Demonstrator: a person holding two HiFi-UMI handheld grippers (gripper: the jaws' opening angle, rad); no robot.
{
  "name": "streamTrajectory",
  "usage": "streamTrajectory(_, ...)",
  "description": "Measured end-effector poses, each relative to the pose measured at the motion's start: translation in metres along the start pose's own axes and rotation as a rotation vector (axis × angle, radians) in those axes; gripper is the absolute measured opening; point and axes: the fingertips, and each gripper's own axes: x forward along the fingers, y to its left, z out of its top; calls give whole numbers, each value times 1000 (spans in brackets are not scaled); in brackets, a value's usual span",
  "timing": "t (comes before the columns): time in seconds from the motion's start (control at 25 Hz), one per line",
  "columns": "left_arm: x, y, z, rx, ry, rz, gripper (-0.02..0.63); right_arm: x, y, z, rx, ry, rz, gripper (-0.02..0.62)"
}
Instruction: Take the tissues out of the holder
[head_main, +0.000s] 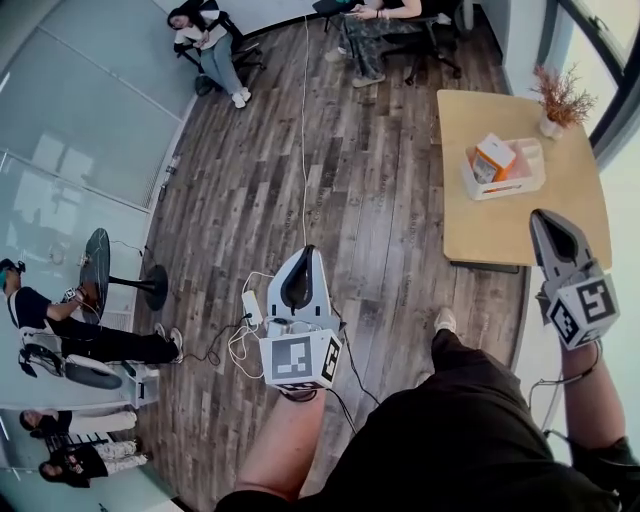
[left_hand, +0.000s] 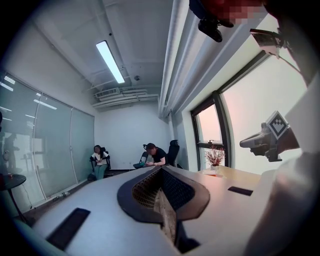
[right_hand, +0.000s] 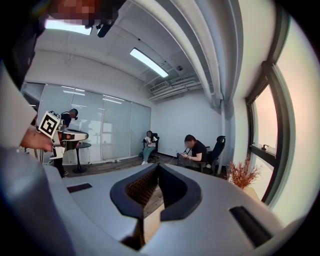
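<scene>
Two grippers: left gripper and right gripper, each with jaws pressed together on nothing, held in the air away from the table. One white holder stands on that table, containing one orange tissue pack. One dried plant stands near it.

Holder contents too small to tell. Seated person cropped at top edge. Table corner behind right gripper.
</scene>
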Motion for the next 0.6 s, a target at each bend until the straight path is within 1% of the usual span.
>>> streamTrajectory(0.24, 76, -2, 6, 7, 20, 30, 5, 72, -56, -1, 29, -8, 31, 6)
streamTrajectory(0.44, 115, -8, 13, 34, 11, 25, 5, 101, -86, 0, 44, -31, 45, 6)
streamTrajectory(0.6, 150, -13, 11, 33, 23, 20, 5, 123, -111, -6, 66, -25, 34, 6)
